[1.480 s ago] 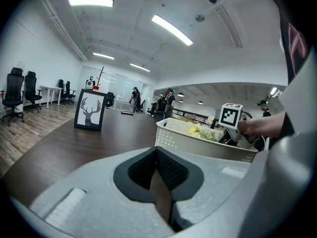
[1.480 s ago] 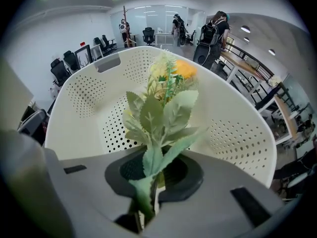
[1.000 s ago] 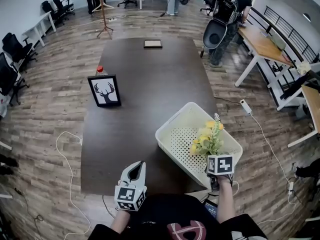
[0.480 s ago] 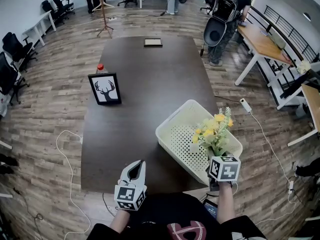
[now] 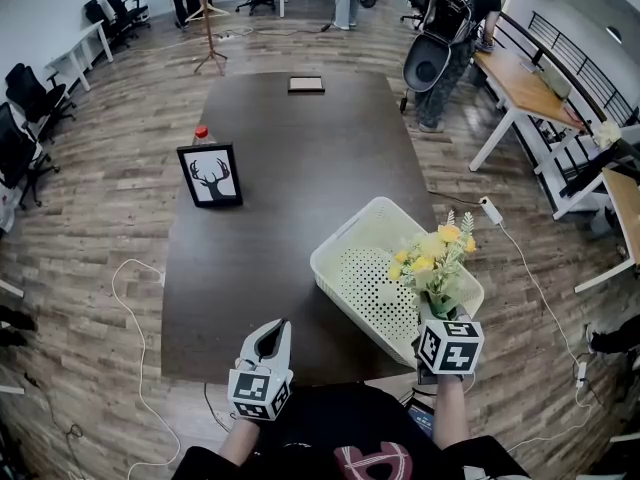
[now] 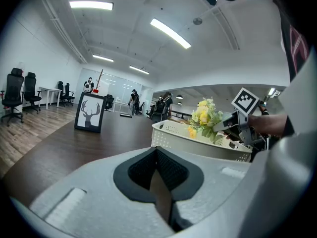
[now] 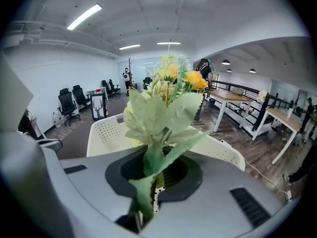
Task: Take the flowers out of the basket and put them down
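So that the flowers (image 5: 432,263) clear the basket (image 5: 350,243), the right hand-held gripper (image 5: 440,315) is clamping their stems, seemingly holding them above its rim.

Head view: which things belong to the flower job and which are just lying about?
Job:
- bunch of yellow artificial flowers with green leaves, clamped in right tool
- white perforated plastic basket
- dark brown table

Lying about:
- black-framed deer picture
- red-capped bottle behind it
- flat dark rectangular object at the far table end
- left tool, shut, empty
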